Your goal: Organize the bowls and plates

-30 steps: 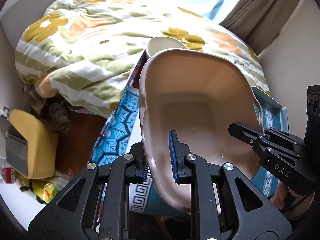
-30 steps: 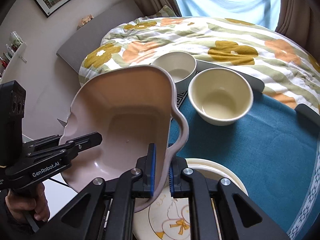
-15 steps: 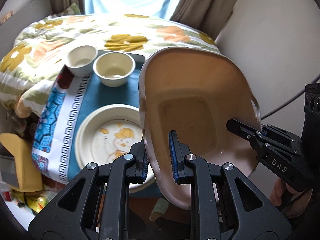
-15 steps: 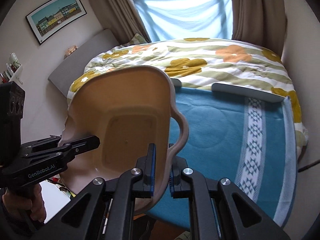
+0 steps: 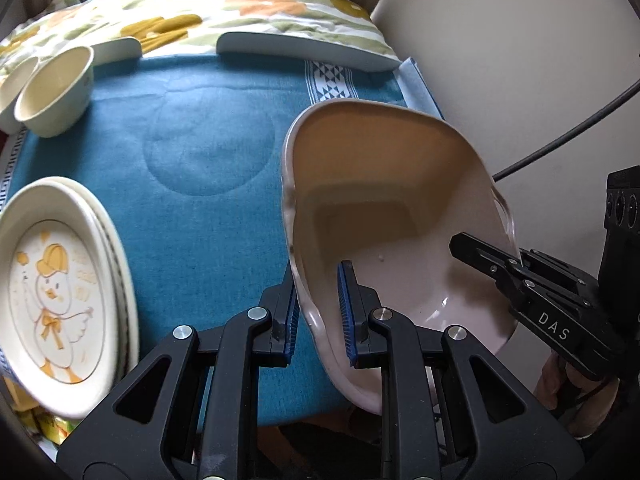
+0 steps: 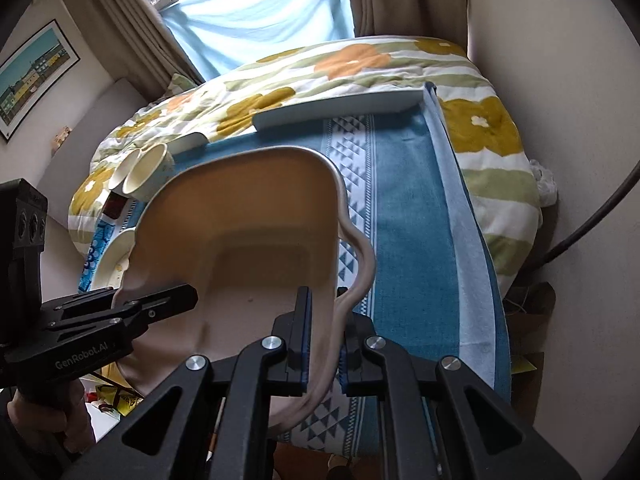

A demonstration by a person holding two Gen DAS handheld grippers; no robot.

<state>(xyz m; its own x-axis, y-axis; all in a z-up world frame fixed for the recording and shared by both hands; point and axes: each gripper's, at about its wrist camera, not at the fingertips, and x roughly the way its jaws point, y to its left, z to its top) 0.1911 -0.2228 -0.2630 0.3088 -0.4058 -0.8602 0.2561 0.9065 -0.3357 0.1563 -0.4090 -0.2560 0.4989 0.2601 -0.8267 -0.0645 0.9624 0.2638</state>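
Note:
A pink dish (image 5: 380, 184) (image 6: 256, 216) with wavy handles hangs above the right part of the blue cloth (image 5: 208, 152) (image 6: 408, 208). My left gripper (image 5: 318, 312) is shut on its left rim, and my right gripper (image 6: 322, 340) is shut on its right handle. Each gripper shows in the other's view, clamped on the opposite rim. A stack of cream plates with a duck picture (image 5: 56, 296) (image 6: 114, 260) lies at the cloth's left edge. Two cream bowls (image 5: 52, 92) (image 6: 146, 172) stand side by side at the far left.
A flowered quilt (image 5: 240, 8) (image 6: 400, 64) lies behind and to the right of the cloth. Two flat grey-white trays (image 5: 304, 48) (image 6: 340, 110) rest along the cloth's far edge. A pale wall (image 5: 520, 60) stands close on the right, crossed by a black cable (image 5: 560, 144).
Both grippers carried the pink dish rightward across the cloth and slightly down, from above the plates and bowls to its right part near the wall. Both grips stayed shut.

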